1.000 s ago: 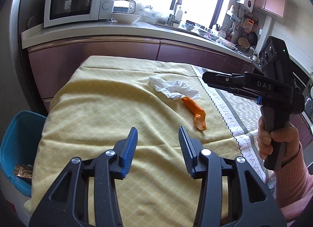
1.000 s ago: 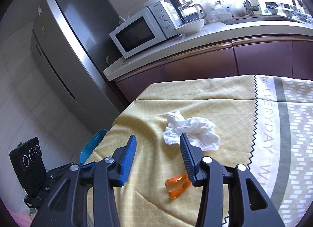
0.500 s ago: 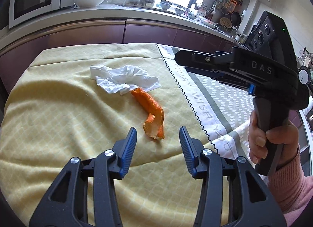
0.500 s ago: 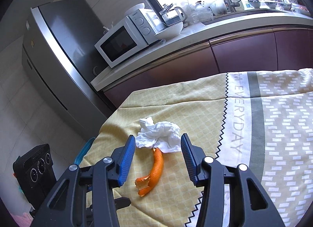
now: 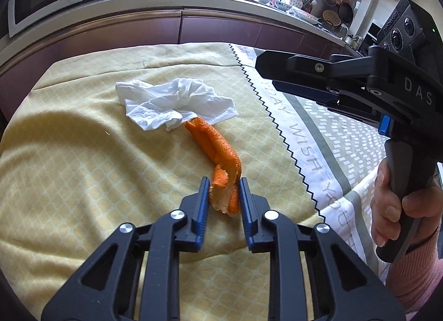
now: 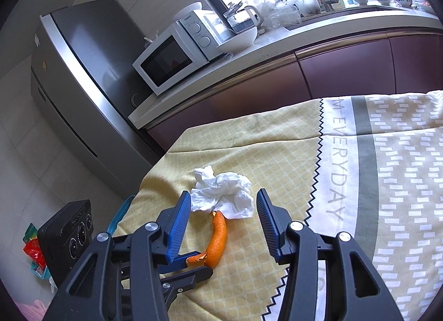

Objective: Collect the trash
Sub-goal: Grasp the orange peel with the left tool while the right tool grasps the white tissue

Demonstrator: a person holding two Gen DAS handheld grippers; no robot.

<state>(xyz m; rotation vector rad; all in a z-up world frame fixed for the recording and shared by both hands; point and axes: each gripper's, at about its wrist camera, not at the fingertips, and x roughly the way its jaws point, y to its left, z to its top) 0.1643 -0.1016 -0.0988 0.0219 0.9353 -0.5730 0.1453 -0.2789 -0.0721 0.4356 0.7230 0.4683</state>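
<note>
On the yellow cloth (image 5: 83, 182), the left gripper (image 5: 223, 196) pinches the near end of the orange peel (image 5: 218, 149), whose far end touches the crumpled tissue (image 5: 171, 102). The right gripper (image 6: 224, 227) hangs spread wide above both. A blue bin (image 6: 120, 214) peeks past the table edge; its contents are hidden.

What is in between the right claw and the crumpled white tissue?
Only bare yellow tablecloth. In the right wrist view, the open right claw hangs over the crumpled white tissue.
</note>
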